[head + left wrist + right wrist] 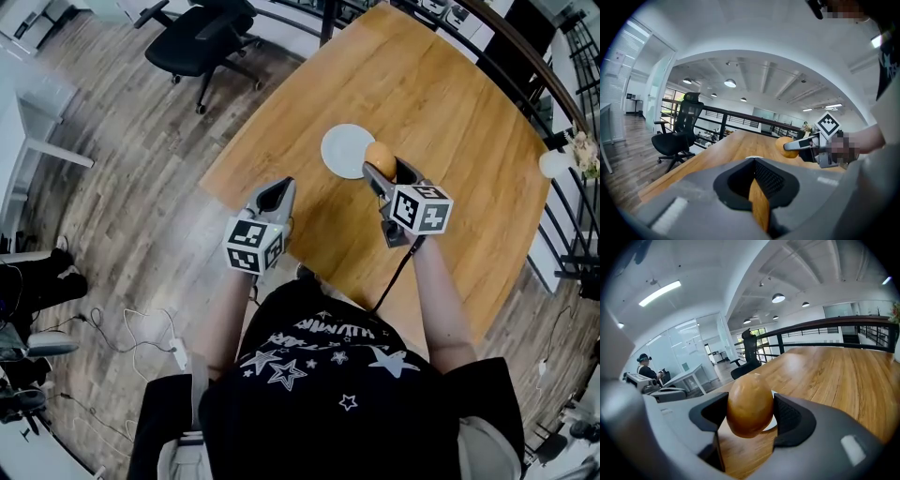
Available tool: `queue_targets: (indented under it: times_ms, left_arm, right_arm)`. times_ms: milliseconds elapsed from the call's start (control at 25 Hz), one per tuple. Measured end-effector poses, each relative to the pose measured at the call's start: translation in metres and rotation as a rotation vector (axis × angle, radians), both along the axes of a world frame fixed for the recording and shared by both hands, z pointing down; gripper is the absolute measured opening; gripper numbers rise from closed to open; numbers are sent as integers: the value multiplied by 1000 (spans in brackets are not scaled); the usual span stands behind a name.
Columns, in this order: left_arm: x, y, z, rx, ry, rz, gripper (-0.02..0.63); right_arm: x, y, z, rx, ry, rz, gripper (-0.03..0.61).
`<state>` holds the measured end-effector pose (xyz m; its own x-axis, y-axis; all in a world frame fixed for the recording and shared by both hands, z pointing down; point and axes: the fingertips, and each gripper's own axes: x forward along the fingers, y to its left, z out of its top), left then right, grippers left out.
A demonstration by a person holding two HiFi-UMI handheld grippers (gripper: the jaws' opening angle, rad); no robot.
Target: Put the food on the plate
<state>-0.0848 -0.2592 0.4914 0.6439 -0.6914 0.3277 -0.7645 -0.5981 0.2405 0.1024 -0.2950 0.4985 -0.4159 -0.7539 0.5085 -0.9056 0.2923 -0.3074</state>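
Observation:
An orange-brown, egg-shaped piece of food (380, 156) is pinched between the pads of my right gripper (382, 167), which is shut on it. It hangs above the wooden table (450, 112), over the right rim of a small white plate (341, 150). In the right gripper view the food (750, 404) fills the gap between the jaws, and a sliver of the plate (771, 423) shows behind it. My left gripper (275, 195) is over the table's near left edge, shut and holding nothing. From the left gripper view, the food (784, 146) shows off to the right.
A black office chair (202, 37) stands on the wood floor beyond the table's left edge. A dark railing (525, 47) runs along the far side. A white vase with flowers (558, 161) sits at the table's right edge. Cables (141, 328) lie on the floor.

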Motion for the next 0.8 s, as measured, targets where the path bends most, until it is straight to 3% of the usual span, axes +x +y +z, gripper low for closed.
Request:
queue_targets:
  times_ms: [240,800]
  left_arm:
    - [-3,-20,9,-18,-3,-1,2]
    - [-5,-51,32,-69,-1,-36,2]
  right_arm:
    - [-6,-22,17,25,125,-21,305]
    - [-19,-55,62,23,314,-89,305]
